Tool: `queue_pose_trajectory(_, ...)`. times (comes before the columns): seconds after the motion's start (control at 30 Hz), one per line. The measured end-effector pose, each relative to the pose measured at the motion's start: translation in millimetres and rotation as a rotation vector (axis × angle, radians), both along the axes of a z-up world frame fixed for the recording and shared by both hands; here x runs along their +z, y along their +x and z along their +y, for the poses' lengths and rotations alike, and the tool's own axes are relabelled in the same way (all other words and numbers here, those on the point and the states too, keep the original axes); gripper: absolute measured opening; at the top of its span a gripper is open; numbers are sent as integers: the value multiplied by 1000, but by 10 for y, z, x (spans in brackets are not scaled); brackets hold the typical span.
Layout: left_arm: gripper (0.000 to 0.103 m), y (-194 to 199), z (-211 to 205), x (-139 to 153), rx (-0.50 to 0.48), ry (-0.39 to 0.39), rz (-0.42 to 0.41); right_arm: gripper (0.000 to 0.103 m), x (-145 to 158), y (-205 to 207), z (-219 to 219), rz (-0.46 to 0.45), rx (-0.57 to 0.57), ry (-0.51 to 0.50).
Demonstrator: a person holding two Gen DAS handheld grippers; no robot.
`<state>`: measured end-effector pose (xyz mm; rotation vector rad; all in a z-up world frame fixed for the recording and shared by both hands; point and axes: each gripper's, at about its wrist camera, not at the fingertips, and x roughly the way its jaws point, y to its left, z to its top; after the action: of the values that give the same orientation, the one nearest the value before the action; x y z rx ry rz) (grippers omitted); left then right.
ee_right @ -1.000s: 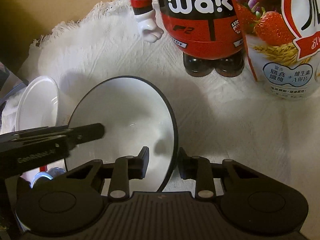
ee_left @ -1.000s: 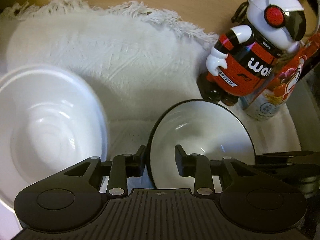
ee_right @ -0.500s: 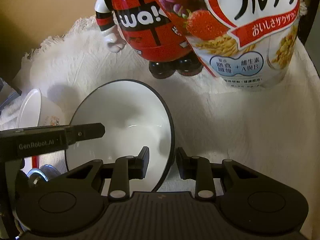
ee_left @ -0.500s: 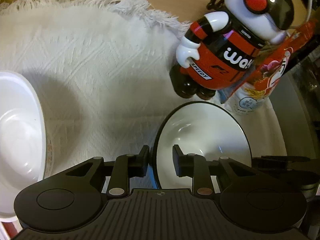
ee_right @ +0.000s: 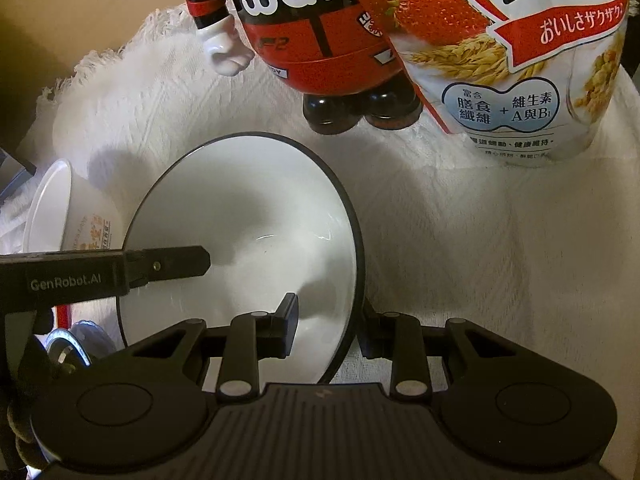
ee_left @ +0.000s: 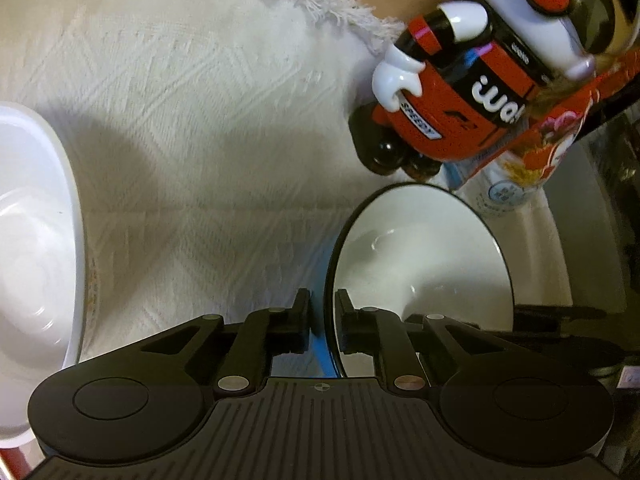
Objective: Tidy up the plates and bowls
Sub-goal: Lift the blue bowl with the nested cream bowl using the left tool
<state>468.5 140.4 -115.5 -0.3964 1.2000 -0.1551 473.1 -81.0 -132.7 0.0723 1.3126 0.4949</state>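
- The black-rimmed bowl (ee_right: 240, 236) is tipped up on its edge over the white cloth (ee_left: 208, 128), just in front of the toy robot (ee_right: 320, 28) and the cereal bag (ee_right: 516, 64).
- The right gripper (ee_right: 326, 332) is clamped on the bowl's rim, one finger inside the bowl and one outside.
- The left gripper (ee_left: 322, 326) is closing on the other side of the rim. The rim sits between its fingers, but I cannot tell if they press on it yet.
- So I think the job is only partly done: this bowl is held by both sides, but it is not yet put anywhere.
- The other bowl (ee_left: 36, 248), a plain white one, waits on the cloth off to the left, well apart from the held bowl. It looks like it is not stacked with anything.
- I see no plates at all, so I cannot say how many dishes are left.
- The white bowl is cut off at the picture's edge in the left view. In the right view it has some print on its side, too small to read.
- Something shiny sits at the lower left of the right view. I cannot tell what it is.
- The bottom of the held bowl is hidden, so I cannot tell if it touches the cloth.
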Motion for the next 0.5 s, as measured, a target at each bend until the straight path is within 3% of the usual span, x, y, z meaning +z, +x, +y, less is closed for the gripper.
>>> queue_pose_trajectory(0.17,15,-23,-50,-12,-4,32,7,30,9,-6,-5,-7,3,0)
queue_pose_trajectory(0.5,18,-83,-70,41,-19,82,-62,30,11,-46,-19,-23,0,3)
